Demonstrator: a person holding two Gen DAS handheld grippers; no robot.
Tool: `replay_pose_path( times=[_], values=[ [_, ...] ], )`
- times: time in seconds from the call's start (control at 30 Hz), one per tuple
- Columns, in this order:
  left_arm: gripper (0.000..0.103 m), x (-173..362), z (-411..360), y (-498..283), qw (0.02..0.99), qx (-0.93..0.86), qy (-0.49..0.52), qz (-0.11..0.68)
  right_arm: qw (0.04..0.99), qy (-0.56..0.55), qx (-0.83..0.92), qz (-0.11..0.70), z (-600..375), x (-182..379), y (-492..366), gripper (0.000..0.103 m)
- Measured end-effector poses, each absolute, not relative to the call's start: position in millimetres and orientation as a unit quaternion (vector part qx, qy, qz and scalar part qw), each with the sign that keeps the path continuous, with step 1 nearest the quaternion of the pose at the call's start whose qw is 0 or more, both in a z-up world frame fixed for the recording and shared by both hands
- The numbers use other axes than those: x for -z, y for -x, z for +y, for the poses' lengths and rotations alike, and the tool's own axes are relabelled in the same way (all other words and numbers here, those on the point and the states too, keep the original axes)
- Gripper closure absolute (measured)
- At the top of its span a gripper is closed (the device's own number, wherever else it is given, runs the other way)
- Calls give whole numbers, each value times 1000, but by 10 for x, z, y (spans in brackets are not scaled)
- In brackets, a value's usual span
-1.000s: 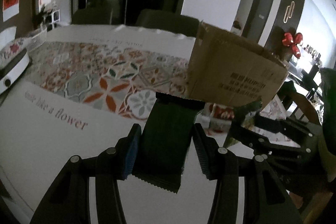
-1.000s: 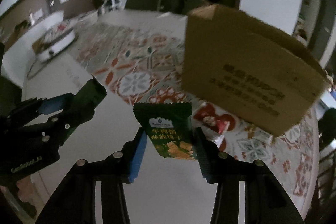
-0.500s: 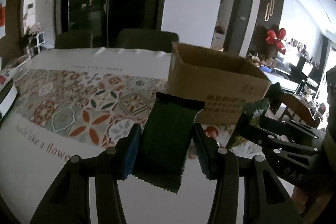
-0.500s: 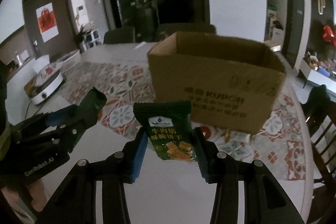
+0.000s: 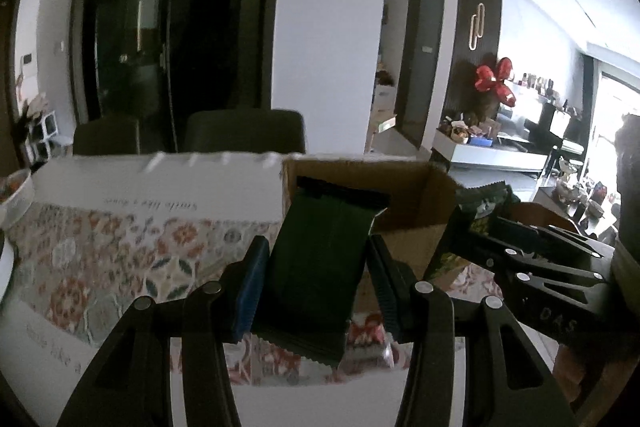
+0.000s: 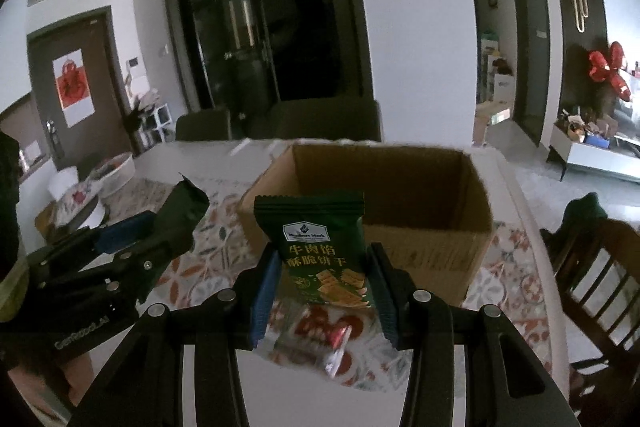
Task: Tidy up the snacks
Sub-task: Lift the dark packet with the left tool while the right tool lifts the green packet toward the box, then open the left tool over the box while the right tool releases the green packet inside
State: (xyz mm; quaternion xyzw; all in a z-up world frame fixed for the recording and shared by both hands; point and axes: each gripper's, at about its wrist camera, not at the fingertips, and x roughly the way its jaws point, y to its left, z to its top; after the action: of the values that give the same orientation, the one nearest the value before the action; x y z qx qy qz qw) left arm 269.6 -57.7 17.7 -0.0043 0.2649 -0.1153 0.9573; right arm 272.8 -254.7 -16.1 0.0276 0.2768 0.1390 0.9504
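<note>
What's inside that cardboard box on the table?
From the right wrist view, the cardboard box is open on top and shows only bare inner walls. Its floor is hidden by the near wall and by the green snack packet held in the right gripper.

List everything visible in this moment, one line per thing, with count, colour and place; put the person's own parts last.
Green snack packets: two, dark green, one in each claw, held above the table.
Cardboard box: one, brown, open-topped, on the table beyond both claws.
Red-and-white snack packet: one, lying on the table below the right claw.
Tablecloth: one, white with red and green floral tiles, over the table.
Dark chairs: two, at the table's far side.
Wooden chair: one, brown, right of the table.
Red bow: one, by the far right wall.
Left claw: black, blue pad, shut on a packet.
Right claw: black, blue pad, shut on a packet.
</note>
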Motion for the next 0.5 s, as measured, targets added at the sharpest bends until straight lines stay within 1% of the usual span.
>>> replay_pose_path(
  times=[0.3, 0.5],
  values=[
    [54, -359, -762, -3109, 955, 141, -7, 262, 959, -33, -121, 254, -2697, -134, -3057, 58],
    [54, -350, -891, -3383, 946, 165, -1, 280, 960, -35, -110, 255, -2777, -184, -3282, 58]
  ],
)
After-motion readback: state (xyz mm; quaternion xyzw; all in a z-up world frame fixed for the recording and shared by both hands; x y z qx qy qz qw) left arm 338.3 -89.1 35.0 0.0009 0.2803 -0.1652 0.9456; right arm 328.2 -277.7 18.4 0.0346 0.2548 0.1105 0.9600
